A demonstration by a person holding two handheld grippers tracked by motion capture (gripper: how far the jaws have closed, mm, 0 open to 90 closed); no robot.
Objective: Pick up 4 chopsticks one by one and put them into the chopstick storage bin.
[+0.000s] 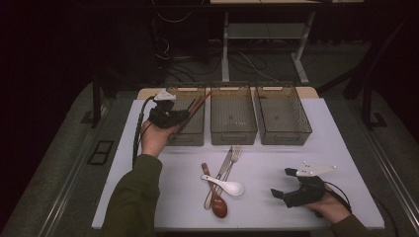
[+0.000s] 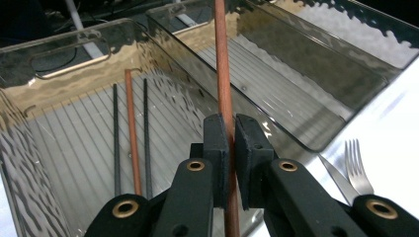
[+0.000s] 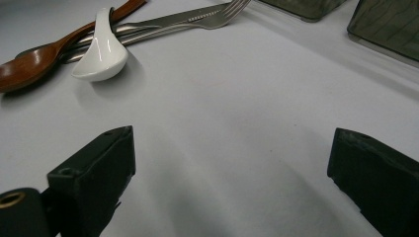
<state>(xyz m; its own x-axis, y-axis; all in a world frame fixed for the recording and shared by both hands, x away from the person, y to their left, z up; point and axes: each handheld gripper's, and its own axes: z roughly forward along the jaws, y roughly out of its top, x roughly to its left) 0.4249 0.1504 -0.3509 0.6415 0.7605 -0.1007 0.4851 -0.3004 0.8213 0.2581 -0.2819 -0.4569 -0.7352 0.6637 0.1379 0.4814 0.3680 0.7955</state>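
Note:
My left gripper is shut on a brown wooden chopstick, held over the left clear bin. On that bin's floor lie another brown chopstick and two dark ones. In the high view the left gripper hovers at the left bin with the chopstick slanting up to the right. My right gripper rests open near the table's front right, nothing between its jaws. A white ceramic spoon, a brown wooden spoon, a fork and a knife lie in the middle.
Three clear bins stand in a row at the back; the middle bin and right bin hold nothing visible. The white tabletop has bare room at the front left and between the cutlery and my right gripper.

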